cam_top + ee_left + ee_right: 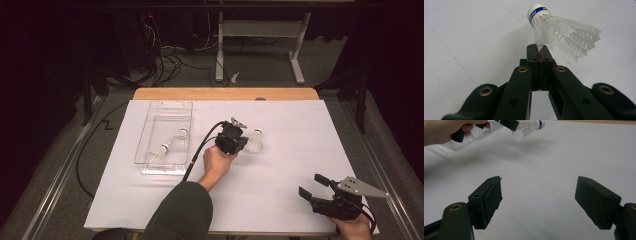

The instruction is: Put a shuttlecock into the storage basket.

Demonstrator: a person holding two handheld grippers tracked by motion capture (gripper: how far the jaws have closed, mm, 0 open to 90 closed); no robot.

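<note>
Your left hand-held gripper (239,140) pinches a white feathered shuttlecock (559,32) by its skirt, above table centre. Right hand-held gripper (537,202) spread, idle. Likely next: carry to clear plastic tray (150,120) holding two others.

My right gripper (537,202) has its fingers (489,200) spread wide over bare white worktop (554,167). Toward the far left corner I see my left hand (447,130), its gripper (510,123) pinching a shuttlecock (530,127), beside a clear tray (474,136).
</note>
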